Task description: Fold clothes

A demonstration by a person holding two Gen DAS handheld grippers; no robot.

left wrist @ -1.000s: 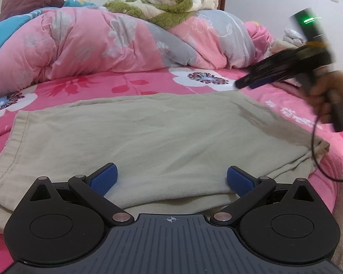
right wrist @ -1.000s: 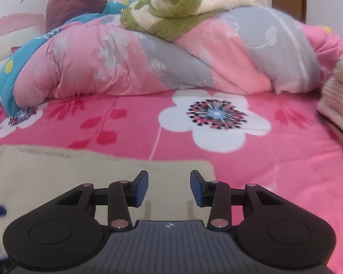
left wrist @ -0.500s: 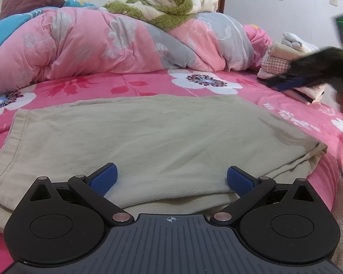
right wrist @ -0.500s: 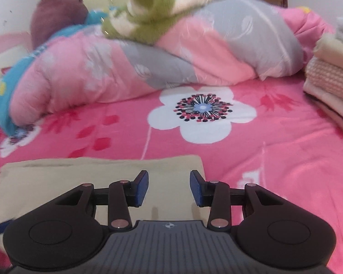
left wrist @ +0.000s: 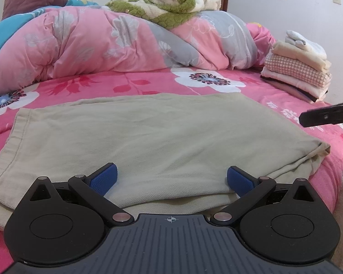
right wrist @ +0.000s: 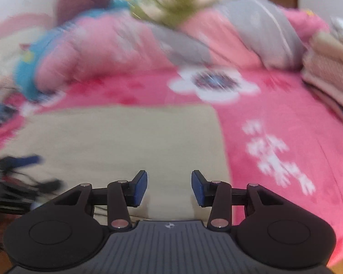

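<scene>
Left wrist view: sharp, evenly lit, soft indoor light, no glare. Faint shadow under the near fold of the beige garment [left wrist: 162, 137]. Fisheye bends the bed [left wrist: 148, 84] edges; dark vignette at the corners.

Right wrist view: heavy motion blur across the quilt [right wrist: 125, 45] and the folded stack [right wrist: 331, 68]; only the camera's own fingers [right wrist: 140, 187] are crisp. Same curved edges.
</scene>
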